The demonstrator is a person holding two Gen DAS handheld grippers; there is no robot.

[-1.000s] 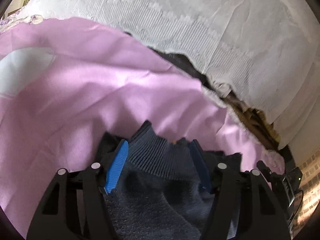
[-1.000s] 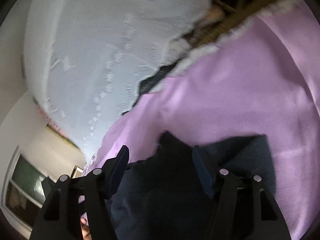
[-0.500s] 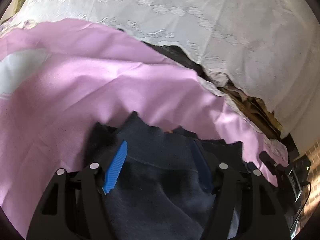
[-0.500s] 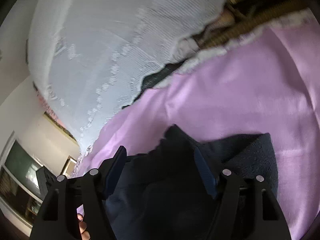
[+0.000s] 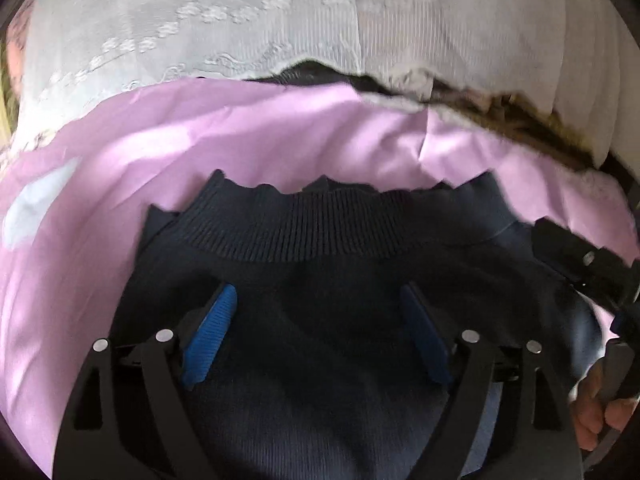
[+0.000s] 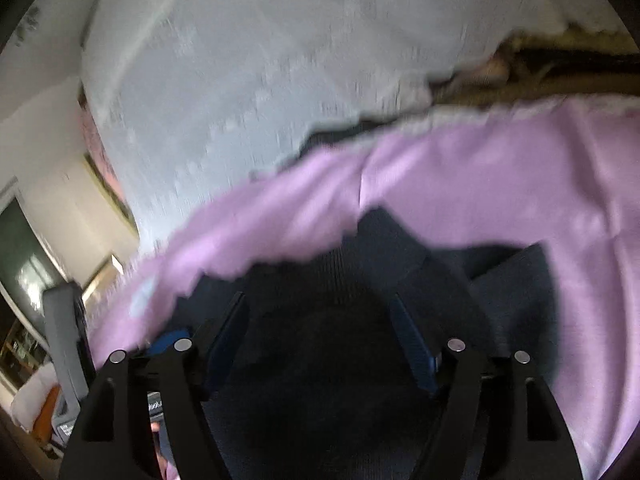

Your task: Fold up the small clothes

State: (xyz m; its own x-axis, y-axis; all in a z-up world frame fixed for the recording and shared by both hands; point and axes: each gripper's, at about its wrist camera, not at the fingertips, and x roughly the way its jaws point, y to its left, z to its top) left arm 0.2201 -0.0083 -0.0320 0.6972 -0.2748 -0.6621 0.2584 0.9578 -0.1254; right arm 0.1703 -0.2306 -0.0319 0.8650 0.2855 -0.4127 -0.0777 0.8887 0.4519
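Note:
A dark navy knit garment [image 5: 320,280] with a ribbed hem lies on the pink sheet [image 5: 200,140]. My left gripper [image 5: 320,308] is open, its blue fingers [image 5: 212,332] spread wide just over the garment, below the ribbed band. My right gripper [image 6: 320,312] is open too, over the same dark garment [image 6: 320,360], which is blurred there. The other gripper and a hand show at the right edge of the left wrist view [image 5: 592,276].
A white lace cloth [image 5: 320,20] covers the far side beyond the pink sheet. A dark gap and brown material [image 5: 520,116] show between them. A room with a window and furniture [image 6: 32,280] lies to the left in the right wrist view.
Both grippers have drawn back and turned. The garment's ribbed hem now lies well beyond the left fingertips and spreads wider across the view. Both stay open.

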